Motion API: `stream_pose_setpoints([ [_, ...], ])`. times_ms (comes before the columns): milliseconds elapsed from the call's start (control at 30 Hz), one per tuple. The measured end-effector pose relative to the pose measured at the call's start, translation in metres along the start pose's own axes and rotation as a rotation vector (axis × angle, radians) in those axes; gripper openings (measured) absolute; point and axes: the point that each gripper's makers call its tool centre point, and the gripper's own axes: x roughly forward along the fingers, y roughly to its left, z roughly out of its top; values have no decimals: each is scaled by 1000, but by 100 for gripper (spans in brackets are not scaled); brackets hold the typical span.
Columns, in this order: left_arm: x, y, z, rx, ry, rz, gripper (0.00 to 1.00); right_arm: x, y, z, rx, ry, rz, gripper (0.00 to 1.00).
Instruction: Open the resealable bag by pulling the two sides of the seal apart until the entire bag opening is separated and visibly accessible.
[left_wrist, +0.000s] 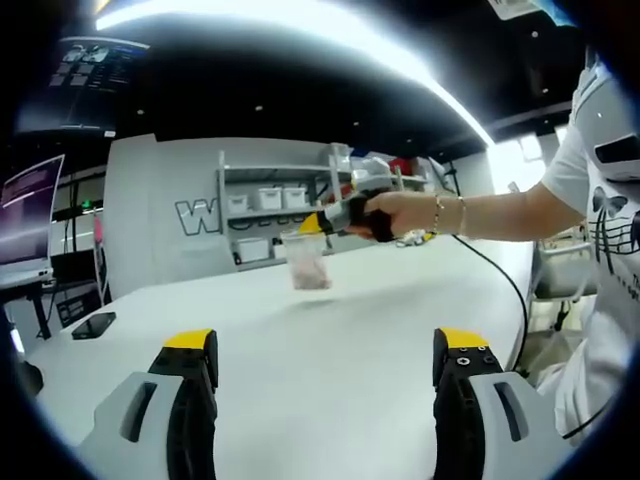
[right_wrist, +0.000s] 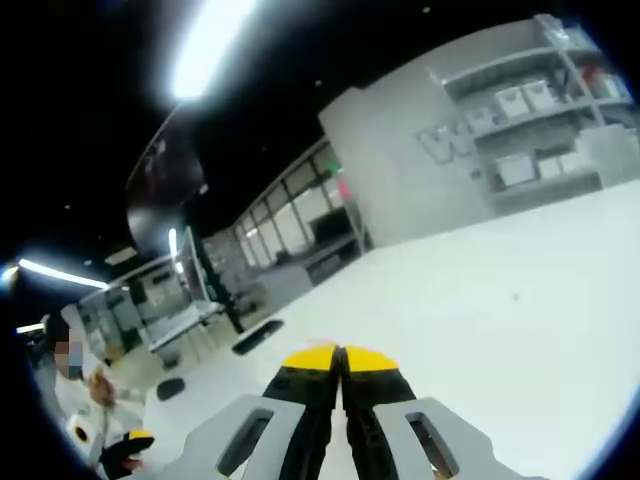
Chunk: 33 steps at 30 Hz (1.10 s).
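A clear resealable bag hangs upright just above the white table, far ahead in the left gripper view. The right gripper, held by a person's hand, is shut on the bag's top edge. My left gripper stands open low over the table, well short of the bag, with nothing between its fingers. In the right gripper view the right gripper has its yellow-tipped jaws pressed together. The bag itself is hidden below them there.
A dark phone lies at the table's left edge. A shelf with white bins stands behind the table, and a monitor stands at the far left. A black cable runs along the right side beside the person.
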Motion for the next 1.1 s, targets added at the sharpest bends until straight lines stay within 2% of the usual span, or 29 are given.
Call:
stream_pose_setpoints([
  [433, 1, 4, 0, -2, -4, 1, 88, 16, -23, 7, 1, 7, -51, 0],
  [833, 0, 4, -1, -7, -13, 4, 88, 33, -24, 10, 19, 8, -55, 0],
  [1100, -3, 9, 0, -9, -20, 19, 88, 41, -37, 17, 25, 8, -81, 0],
])
